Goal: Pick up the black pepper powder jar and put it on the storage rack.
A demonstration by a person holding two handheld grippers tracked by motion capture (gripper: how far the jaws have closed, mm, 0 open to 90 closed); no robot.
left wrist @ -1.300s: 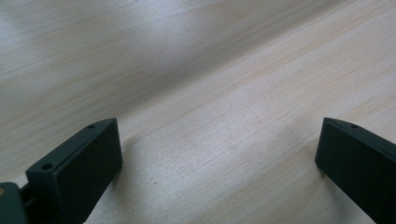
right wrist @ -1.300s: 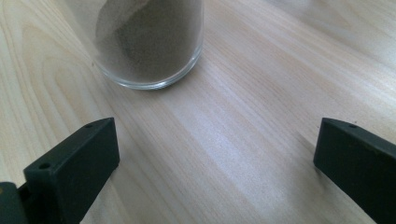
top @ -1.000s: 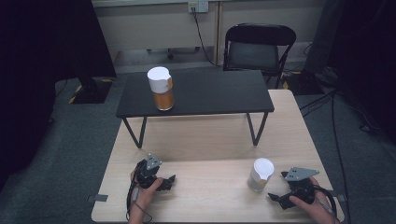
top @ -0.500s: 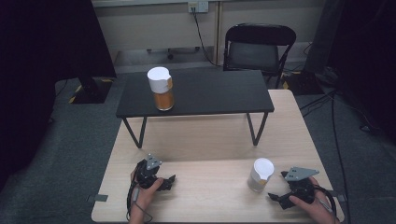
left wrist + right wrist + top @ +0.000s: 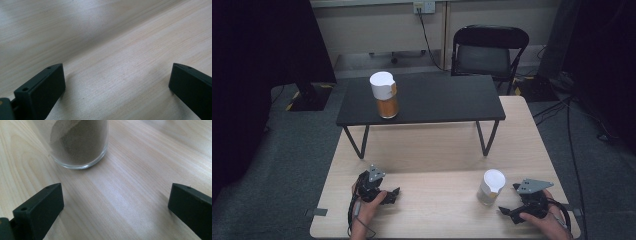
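While both rest on the pale wooden desk (image 5: 432, 150), left black gripper (image 5: 393, 194) jaws wide near the front-left edge, right black gripper (image 5: 508, 209) jaws wide, just beside the white-lidded glass jar of grey powder (image 5: 491, 187), near the front-right corner.

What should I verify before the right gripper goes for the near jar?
1. Right gripper jaws wide apart: ok.
2. Nothing between those jaws: ok.
3. Near jar upright on the wooden table: ok.
4. Jar centred between the jaws: not ok, it sits ahead and off to one side in the right gripper view.
5. Left gripper open, low over bare tabletop, away from the jar: ok.
6. Jar lid tightness: cannot tell.
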